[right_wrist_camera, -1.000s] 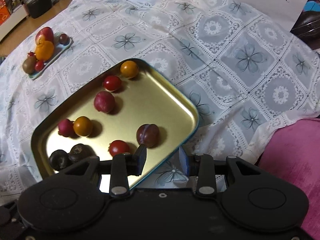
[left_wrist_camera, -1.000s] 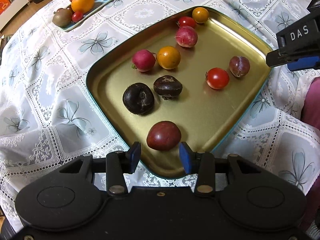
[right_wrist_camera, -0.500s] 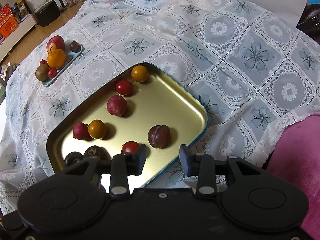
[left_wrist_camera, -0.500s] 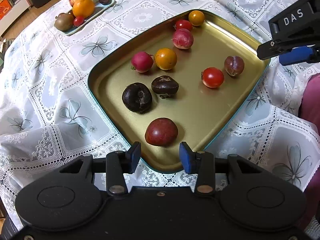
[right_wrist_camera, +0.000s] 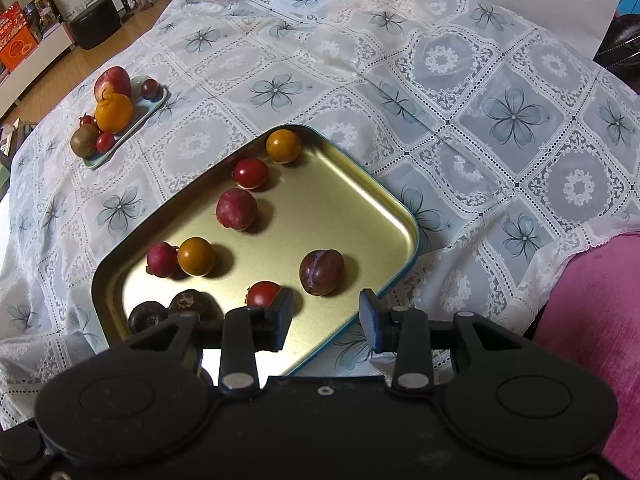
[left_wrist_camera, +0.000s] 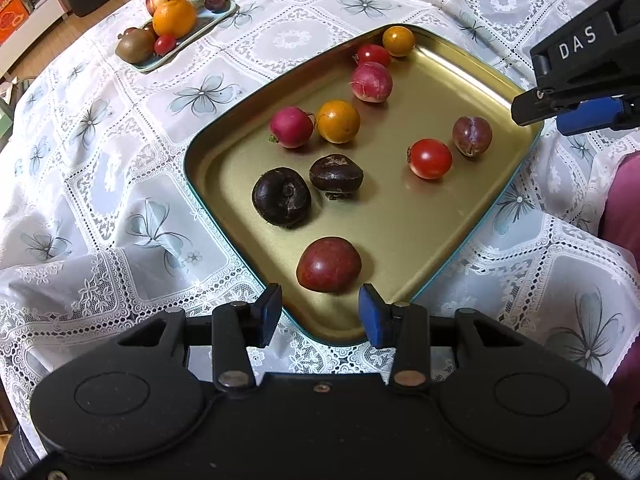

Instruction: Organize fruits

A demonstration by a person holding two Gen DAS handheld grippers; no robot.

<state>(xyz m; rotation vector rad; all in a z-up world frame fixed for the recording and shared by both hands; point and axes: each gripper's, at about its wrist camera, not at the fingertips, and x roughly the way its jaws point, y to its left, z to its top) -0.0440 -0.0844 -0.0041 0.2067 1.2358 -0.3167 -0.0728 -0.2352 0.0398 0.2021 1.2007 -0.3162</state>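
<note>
On the lace-covered surface (right_wrist_camera: 440, 80) sits a gold tray (left_wrist_camera: 460, 92) with a thin teal rim, shallow, smooth and reflective, with rounded corners. Nine small pieces lie loose in it, well apart for the most part: two dark, wrinkled chestnuts (left_wrist_camera: 282, 196) near one side, a dark red plum (left_wrist_camera: 329, 264) at the near edge, a glossy red tomato (left_wrist_camera: 429, 158) beside a purple plum (left_wrist_camera: 472, 135) with a crease down it, two pink radishes (left_wrist_camera: 291, 127), two orange tomatoes (left_wrist_camera: 338, 121) and a second red tomato at the far corner. Well apart, a small pale green dish (right_wrist_camera: 138, 120) already holds an apple, an orange (right_wrist_camera: 114, 112), a kiwi and a few smaller dark and red pieces, heaped close together.

Both tools hover over the tray's near edges and carry nothing. The left gripper (left_wrist_camera: 320, 312) has its fingers spread wide, with the dark red plum just ahead of the gap. The right gripper (right_wrist_camera: 326, 316) also stands wide, over the corner by the red tomato and purple plum.

Judging by that, the sorting is partway through, and the left side seems lined up for the dark red plum. That grasp would call for coming down level around the middle and closing gently: the skin is smooth and round, likely to roll on the slick metal, and soft enough to bruise.
</note>
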